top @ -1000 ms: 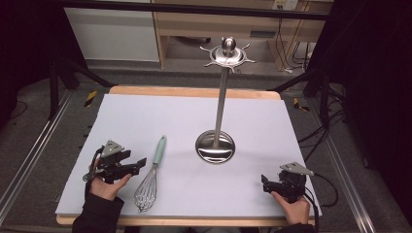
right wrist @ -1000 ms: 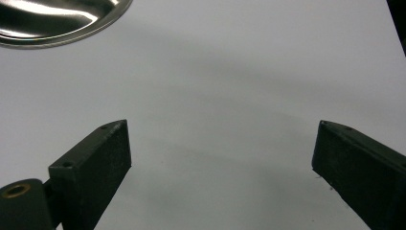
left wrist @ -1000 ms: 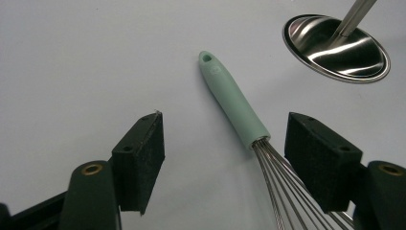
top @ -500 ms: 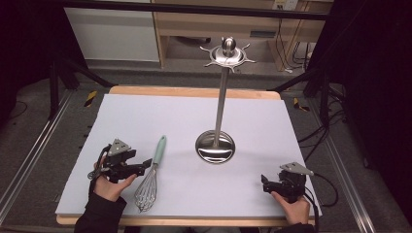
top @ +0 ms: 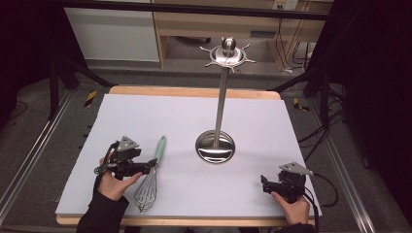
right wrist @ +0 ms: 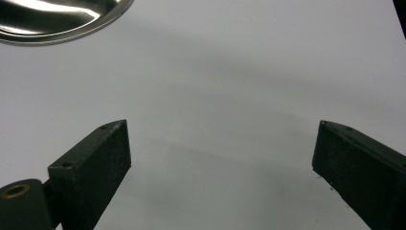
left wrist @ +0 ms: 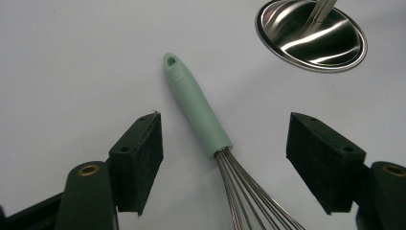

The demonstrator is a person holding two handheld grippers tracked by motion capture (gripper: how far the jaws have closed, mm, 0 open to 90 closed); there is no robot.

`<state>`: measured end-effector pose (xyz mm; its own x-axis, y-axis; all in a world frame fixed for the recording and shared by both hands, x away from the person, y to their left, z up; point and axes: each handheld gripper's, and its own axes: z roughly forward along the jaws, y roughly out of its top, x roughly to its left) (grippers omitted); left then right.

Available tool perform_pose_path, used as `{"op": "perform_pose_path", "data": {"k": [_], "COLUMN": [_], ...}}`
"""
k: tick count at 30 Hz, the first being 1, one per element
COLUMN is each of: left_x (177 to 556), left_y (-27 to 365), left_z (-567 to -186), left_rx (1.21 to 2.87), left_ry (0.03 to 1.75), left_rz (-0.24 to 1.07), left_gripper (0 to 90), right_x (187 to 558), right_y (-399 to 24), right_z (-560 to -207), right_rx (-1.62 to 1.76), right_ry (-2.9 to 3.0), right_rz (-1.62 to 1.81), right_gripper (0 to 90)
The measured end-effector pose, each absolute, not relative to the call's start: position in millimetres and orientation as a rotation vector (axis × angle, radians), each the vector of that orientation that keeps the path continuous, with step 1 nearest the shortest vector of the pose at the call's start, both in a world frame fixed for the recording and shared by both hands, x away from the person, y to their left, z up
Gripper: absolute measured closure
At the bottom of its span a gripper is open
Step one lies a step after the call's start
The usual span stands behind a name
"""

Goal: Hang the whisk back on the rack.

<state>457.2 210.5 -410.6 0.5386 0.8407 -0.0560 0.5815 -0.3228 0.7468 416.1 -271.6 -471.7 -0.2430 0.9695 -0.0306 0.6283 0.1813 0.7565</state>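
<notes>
Your work surface is a pale sheet [top: 145,116] laid over a wooden table [top: 194,91]; a strip of wood shows along the far edge and along the near edge. The far half of the sheet is bare, and so is the wide stretch between your two hands at the near side.

A steel utensil stand [top: 219,102] rises upright from the middle of the sheet. Its round, shallow base dish [top: 215,147] holds nothing but the foot of the pole, and its top carries a ring of short hooks under a ball finial. The hooks hang bare.

A whisk [top: 149,176] lies flat on the sheet at the near left, well apart from the base dish. Its mint-green handle [left wrist: 195,106] points toward the far side, with a hanging hole at the tip. The steel wire loops fan toward the near edge.

Your left gripper [top: 148,167] sits just beside the whisk, at the junction of handle and wires. In the left gripper view its jaws stand wide apart, released, one on each side of the handle, and neither pad touches it.

Your right gripper [top: 265,183] rests low near the near right corner, close to the sheet's right edge. Its jaws are spread wide with bare sheet between them.
</notes>
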Motion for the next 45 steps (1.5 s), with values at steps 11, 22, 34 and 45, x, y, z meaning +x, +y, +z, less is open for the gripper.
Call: {"op": "perform_pose_path", "data": {"k": [11,22,34,45], "left_x": [466,477,484,489], "left_y": [200,196,192,188], "left_z": [-412,-415,-426,-436], "left_rx": [2.11,2.159,2.213,2.251], "left_ry": [1.159,1.193,1.245,1.273], "left_rz": [0.433,0.401,0.354,0.311], "left_gripper": [26.8,27.5,30.7,35.8], "right_x": [417,418,418,418], "right_y": [-272,-272,-272,-271], "right_z": [-472,-472,-472,-473], "right_rx": [1.505,1.503,1.505,1.508], "right_ry": [1.952,1.972,1.974,1.98], "right_rz": [0.863,0.885,0.872,0.869], "right_gripper": [6.4,6.4,6.5,6.5]}}
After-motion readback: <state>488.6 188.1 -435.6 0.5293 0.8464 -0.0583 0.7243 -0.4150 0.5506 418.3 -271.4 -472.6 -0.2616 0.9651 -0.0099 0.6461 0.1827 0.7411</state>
